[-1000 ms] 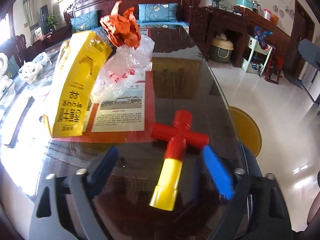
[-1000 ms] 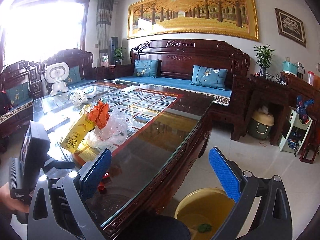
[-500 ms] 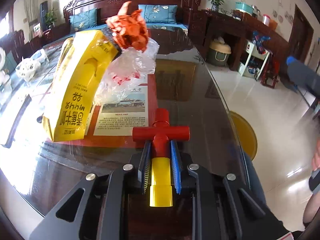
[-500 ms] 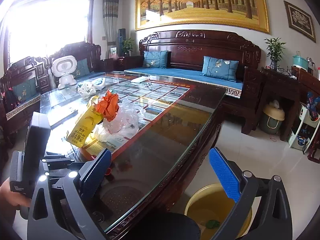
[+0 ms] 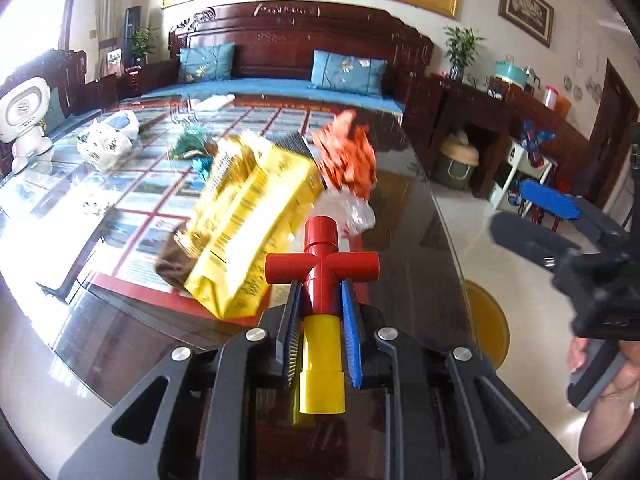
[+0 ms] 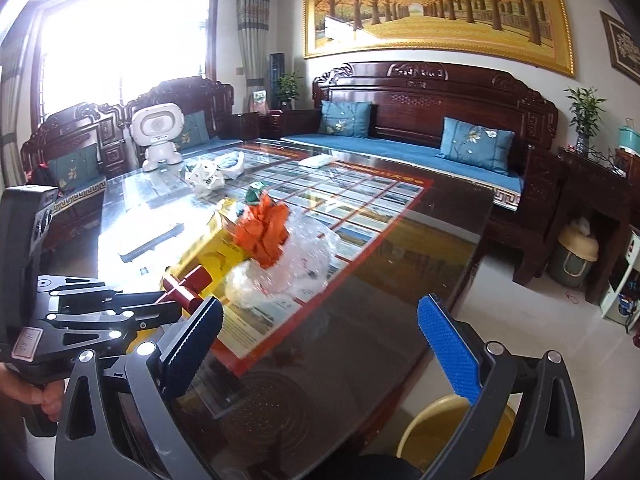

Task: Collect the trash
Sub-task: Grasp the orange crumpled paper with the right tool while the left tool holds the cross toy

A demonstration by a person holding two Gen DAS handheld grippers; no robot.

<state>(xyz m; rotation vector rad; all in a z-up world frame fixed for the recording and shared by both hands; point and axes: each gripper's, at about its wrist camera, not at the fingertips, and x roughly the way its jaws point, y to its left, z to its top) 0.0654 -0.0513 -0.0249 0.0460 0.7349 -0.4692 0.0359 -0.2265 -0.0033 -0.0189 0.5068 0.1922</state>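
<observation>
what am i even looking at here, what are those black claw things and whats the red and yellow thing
Each black claw is a hand-held gripper carried by a person, with a wide-angle camera looking along its fingers. One picture comes from the left hand-held gripper, which is shut on a red and yellow plastic pipe toy. The other comes from the right hand-held gripper, open and empty. On the glass table lie a yellow carton, crumpled orange paper and clear plastic wrap. A yellow bin stands on the floor.
</observation>
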